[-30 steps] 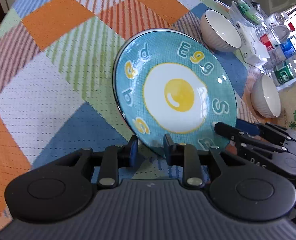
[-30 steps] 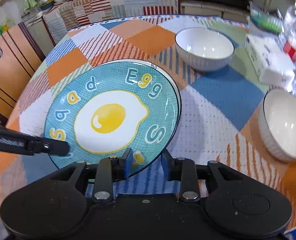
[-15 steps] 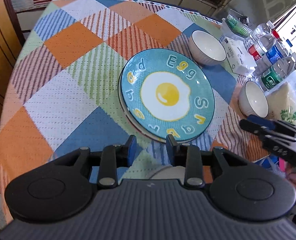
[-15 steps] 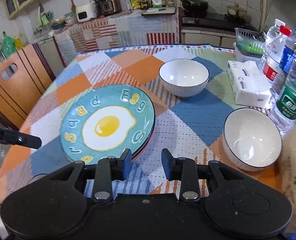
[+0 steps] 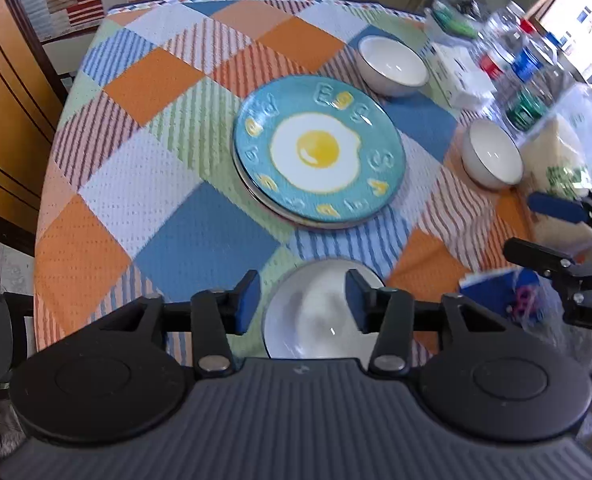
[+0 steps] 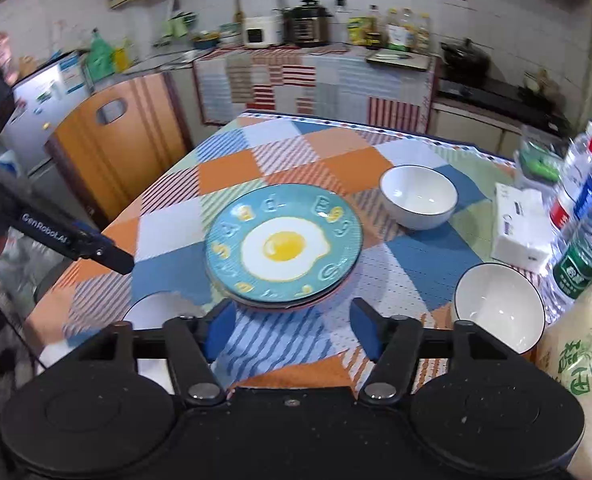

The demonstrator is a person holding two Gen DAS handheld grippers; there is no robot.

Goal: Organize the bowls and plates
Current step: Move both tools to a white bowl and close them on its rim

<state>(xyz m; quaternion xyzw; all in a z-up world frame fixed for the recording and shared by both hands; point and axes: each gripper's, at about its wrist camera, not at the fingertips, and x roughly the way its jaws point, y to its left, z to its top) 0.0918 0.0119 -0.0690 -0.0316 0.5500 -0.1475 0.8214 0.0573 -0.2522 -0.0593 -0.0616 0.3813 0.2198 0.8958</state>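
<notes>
Three white bowls (image 5: 393, 65) ring the stacked egg plates (image 5: 319, 151) (mid-table), and both the left gripper (image 5: 302, 300) and right gripper (image 6: 292, 330) gape wide above bare tablecloth (image 5: 200, 236).

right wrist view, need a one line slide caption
Open right gripper above checkered table: egg plate stacked centrally, white bowls unstacked.

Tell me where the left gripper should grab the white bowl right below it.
Grip the near bowl by its rim, coming down from above with one finger inside and one outside. It sits upright and looks too wide for the open left gripper to span.
</notes>
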